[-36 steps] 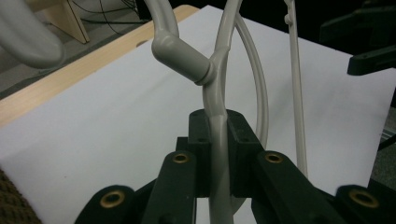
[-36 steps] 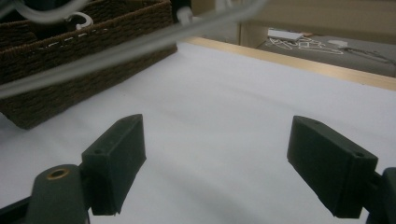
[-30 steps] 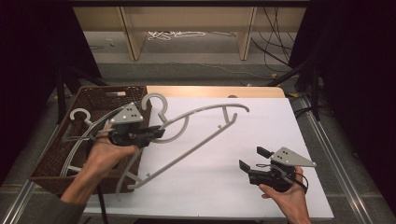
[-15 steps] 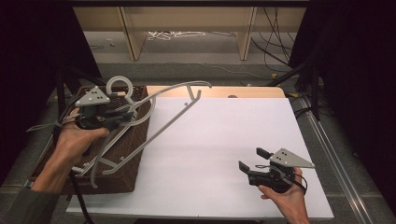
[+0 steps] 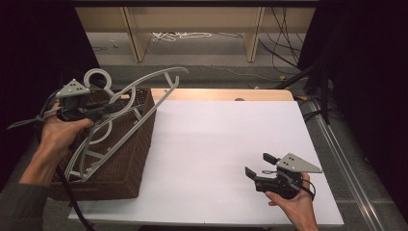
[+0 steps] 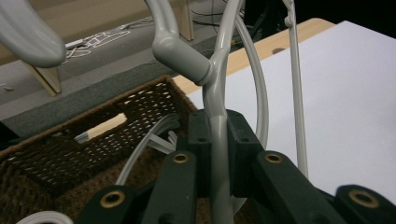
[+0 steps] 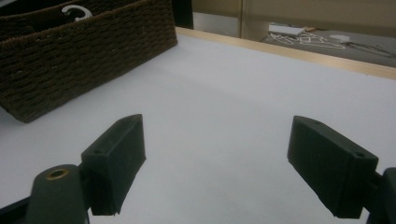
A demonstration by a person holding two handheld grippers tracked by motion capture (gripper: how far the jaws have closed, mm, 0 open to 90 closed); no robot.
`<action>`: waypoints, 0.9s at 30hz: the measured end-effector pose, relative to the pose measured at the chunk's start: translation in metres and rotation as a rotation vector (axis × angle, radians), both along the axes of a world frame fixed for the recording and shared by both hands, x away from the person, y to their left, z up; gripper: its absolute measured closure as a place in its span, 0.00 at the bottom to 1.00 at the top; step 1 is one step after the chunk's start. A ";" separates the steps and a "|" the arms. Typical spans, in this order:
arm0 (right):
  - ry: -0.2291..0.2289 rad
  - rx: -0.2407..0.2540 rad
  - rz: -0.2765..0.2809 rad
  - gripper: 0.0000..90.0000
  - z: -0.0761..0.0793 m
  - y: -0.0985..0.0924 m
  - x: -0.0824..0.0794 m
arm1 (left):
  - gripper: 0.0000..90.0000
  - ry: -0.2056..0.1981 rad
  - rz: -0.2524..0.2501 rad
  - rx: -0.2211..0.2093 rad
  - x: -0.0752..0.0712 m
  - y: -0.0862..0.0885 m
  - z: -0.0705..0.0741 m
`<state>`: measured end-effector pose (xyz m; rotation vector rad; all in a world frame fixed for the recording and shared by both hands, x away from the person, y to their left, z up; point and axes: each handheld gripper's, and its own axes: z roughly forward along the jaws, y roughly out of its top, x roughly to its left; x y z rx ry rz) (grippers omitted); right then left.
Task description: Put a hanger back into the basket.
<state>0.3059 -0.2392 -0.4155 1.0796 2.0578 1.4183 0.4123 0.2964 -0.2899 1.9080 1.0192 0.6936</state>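
Observation:
A grey plastic clothes hanger [image 5: 144, 86] hangs tilted over the brown woven basket [image 5: 130, 159] at the table's left. My left gripper [image 5: 103, 109] is shut on the hanger's neck. In the left gripper view the hanger [image 6: 217, 93] rises between the two black pads [image 6: 240, 140], which press on its stem. More grey hangers [image 5: 89, 159] lie inside the basket. At the front right of the white table my right gripper [image 5: 260, 166] stands open with nothing between its jaws. In the right gripper view its pads [image 7: 119, 158] are far apart over the bare white surface, and my right gripper [image 7: 224, 163] holds nothing.
The white table top [image 5: 226, 144] stretches between the basket and the right hand. A wooden strip [image 5: 221, 94] edges the table's far side. Behind it are wooden shelf legs [image 5: 134, 33] and loose cables [image 5: 183, 34] on the floor. The basket's wall [image 7: 84, 60] shows at upper left in the right gripper view.
My left gripper has carried the hanger leftward from over the table to above the basket. The right hand has stayed put.

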 end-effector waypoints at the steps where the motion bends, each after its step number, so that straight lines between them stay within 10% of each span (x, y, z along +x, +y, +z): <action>1: -0.002 0.011 0.007 0.22 -0.001 0.001 0.000 | 0.91 -0.007 0.007 0.000 0.002 0.004 -0.001; 27: 0.018 0.006 0.022 0.22 -0.003 0.001 0.001 | 0.91 0.033 0.131 0.081 0.011 0.070 -0.055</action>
